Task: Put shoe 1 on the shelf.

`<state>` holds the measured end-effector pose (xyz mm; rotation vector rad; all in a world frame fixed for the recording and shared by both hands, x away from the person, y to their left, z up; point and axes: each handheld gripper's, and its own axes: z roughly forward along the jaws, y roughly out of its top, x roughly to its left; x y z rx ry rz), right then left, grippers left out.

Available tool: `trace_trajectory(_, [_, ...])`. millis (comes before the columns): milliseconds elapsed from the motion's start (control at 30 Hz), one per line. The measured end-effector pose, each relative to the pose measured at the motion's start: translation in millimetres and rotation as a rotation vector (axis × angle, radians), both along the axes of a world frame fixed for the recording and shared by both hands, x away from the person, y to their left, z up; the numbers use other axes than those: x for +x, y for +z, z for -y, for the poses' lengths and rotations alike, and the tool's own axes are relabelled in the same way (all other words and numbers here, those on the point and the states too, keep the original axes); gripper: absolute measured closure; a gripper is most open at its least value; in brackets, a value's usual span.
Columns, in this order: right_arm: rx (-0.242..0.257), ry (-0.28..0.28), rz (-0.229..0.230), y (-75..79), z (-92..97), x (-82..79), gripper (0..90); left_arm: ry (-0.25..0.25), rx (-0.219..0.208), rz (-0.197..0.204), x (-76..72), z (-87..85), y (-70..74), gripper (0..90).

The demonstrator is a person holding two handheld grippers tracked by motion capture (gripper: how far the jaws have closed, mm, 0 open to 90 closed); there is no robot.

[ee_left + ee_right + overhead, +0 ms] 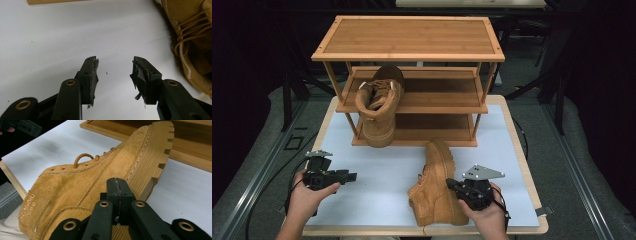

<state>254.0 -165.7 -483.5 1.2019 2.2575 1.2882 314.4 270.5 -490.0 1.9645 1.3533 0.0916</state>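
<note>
A tan suede boot [437, 185] lies on its side on the white mat [377, 170], its lugged sole toward my right gripper [450, 184]. In the right gripper view the jaws [117, 187] are pressed together with nothing between them, just in front of the boot's [82, 177] sole edge. A matching boot [379, 105] stands on the middle shelf of the wooden shoe rack [412, 40], heel toward me. My left gripper [352, 176] hovers over the mat at the front left, open and empty [115, 72], with the lying boot's laces [192, 37] off to its right.
The three-shelf rack fills the back of the table. The mat's front edge and the wooden table rim [522, 231] lie just below both hands. Bare mat stretches between the left gripper and the lying boot. Dark floor and cables surround the table.
</note>
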Motion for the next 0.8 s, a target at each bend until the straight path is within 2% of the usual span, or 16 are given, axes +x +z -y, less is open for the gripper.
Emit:
trace_trajectory(167, [0.020,-0.047,0.001,1.7,16.0,1.7,90.0,0.003,0.000,-0.001,-0.2,-1.8,-0.3,54.7])
trace_trajectory(233, [0.023,-0.085,-0.009,2.0,26.3,2.9,90.0,0.003,0.000,0.000,0.1,-1.8,-0.3,54.7])
trace_trajectory(267, [0.031,-0.124,-0.020,0.8,35.5,5.1,90.0,0.005,-0.002,0.000,0.1,-1.5,-0.2,54.7])
trace_trajectory(300, [0.092,-0.109,-0.047,-1.6,45.6,8.4,90.0,0.002,-0.001,-0.001,0.1,-1.3,0.0,54.7])
trace_trajectory(367, [0.136,-0.156,-0.090,-6.6,61.7,12.6,90.0,0.000,0.003,0.001,0.1,0.0,-0.2,54.7])
trace_trajectory(400, [0.182,-0.149,-0.128,-10.6,73.5,15.2,90.0,-0.001,0.003,-0.002,0.0,0.4,-0.4,54.7])
trace_trajectory(433, [0.184,-0.178,-0.130,-13.4,77.7,16.1,90.0,-0.003,0.007,-0.003,0.3,0.8,-1.0,54.7])
trace_trajectory(467, [0.147,-0.228,-0.147,-19.1,87.2,18.2,90.0,-0.003,0.010,-0.003,0.5,1.0,-1.4,54.7])
trace_trajectory(533, [0.136,-0.242,-0.151,-23.4,90.3,19.9,90.0,0.000,0.014,-0.004,1.2,1.4,-3.0,54.7])
trace_trajectory(567, [0.096,-0.274,-0.169,-26.6,92.6,21.1,90.0,0.000,0.016,-0.007,1.4,1.1,-3.5,54.7])
trace_trajectory(600, [0.087,-0.282,-0.192,-30.9,96.3,22.7,90.0,-0.001,0.019,-0.010,1.6,0.6,-4.1,54.7])
trace_trajectory(633, [0.087,-0.289,-0.223,-35.7,101.5,24.4,90.0,0.001,0.018,-0.013,1.7,0.3,-4.5,54.7])
trace_trajectory(667, [0.110,-0.307,-0.218,-39.5,103.2,25.5,90.0,0.002,0.018,-0.015,1.8,-0.2,-4.9,54.7])
trace_trajectory(700, [0.162,-0.283,-0.234,-42.2,107.6,26.9,90.0,0.007,0.015,-0.015,1.9,-0.7,-5.4,54.7])
trace_trajectory(733, [0.184,-0.271,-0.251,-42.9,110.8,27.4,90.0,0.007,0.016,-0.016,1.9,-1.3,-5.5,54.7])
trace_trajectory(800, [0.160,-0.278,-0.237,-43.5,110.4,27.5,90.0,0.009,0.015,-0.015,1.5,-2.3,-5.8,54.7])
